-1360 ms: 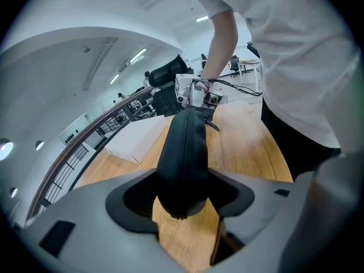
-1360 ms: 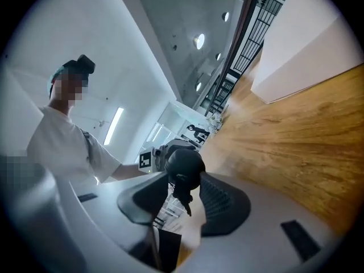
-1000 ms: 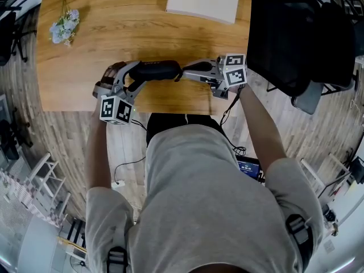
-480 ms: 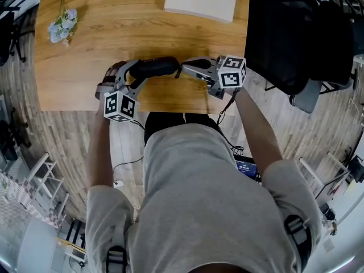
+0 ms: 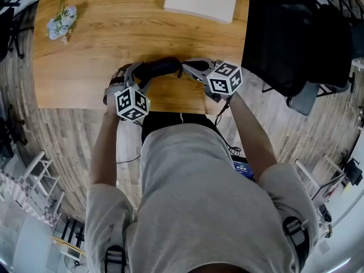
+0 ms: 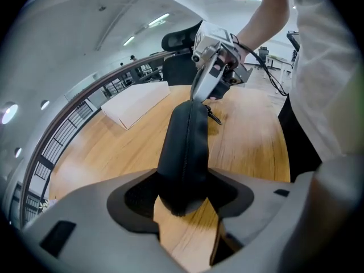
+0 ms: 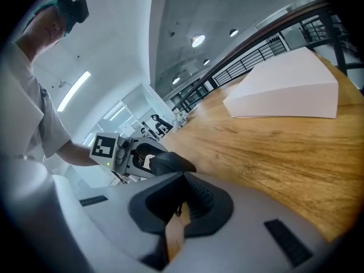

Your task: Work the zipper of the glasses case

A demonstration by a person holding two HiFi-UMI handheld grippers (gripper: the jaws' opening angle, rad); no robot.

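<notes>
- Left gripper (image 6: 183, 202): jaws clamp one end of the black oval fabric glasses case (image 6: 185, 147), over the wooden worktop's (image 5: 114, 33) near edge.
- Right gripper (image 7: 181, 195): jaws closed at the case's far end.
- Zipper (image 6: 186, 131) looks shut along its visible length; judging by that, the pull is still to do.

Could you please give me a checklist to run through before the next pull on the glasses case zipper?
1. Case secured: left gripper is closing its jaws on the near end of the glasses case, which sits between them: ok.
2. Right gripper shut at the case's far tip: ok.
3. Zipper pull caught in the right gripper: a small dark tab hangs beside that tip: cannot tell.
4. Zipper track in view along the case: ok.
5. White box apart from the case, at the table's far edge: ok.
</notes>
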